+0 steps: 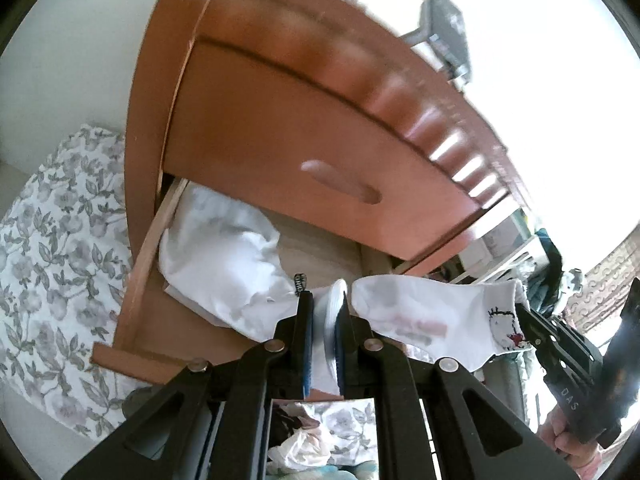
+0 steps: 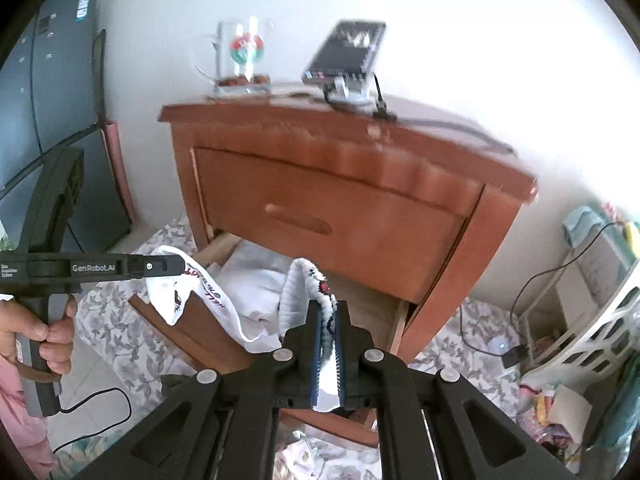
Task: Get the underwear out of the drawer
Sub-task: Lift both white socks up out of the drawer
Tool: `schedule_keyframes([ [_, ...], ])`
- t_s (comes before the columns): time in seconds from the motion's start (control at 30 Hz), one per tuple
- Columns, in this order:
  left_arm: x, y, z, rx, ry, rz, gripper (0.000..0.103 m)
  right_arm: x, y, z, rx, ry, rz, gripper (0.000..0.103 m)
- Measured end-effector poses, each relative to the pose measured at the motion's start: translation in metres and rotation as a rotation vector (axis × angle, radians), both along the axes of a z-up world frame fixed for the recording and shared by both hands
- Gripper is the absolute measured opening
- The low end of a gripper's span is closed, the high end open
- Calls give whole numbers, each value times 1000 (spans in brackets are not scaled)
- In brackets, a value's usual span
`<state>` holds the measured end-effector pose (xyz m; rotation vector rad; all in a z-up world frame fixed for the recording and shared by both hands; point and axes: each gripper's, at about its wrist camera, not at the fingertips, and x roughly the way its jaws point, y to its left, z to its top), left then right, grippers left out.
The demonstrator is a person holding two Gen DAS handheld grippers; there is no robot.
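Both grippers clenched on one white garment (image 1: 420,312), stretched between left gripper (image 1: 325,304) and right gripper (image 2: 329,316), above open drawer (image 1: 140,264). Risks: thin edge pinch slips from your grip; hanging cloth snags drawer front.
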<state>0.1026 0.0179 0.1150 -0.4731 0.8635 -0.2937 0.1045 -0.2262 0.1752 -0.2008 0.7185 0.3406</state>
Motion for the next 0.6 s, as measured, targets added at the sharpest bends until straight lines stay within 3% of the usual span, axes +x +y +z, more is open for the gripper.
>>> schedule_keyframes([
  [0.6,-103,29,83,-58,-201,14,9,-102,16,83,-43,-175,23,6],
])
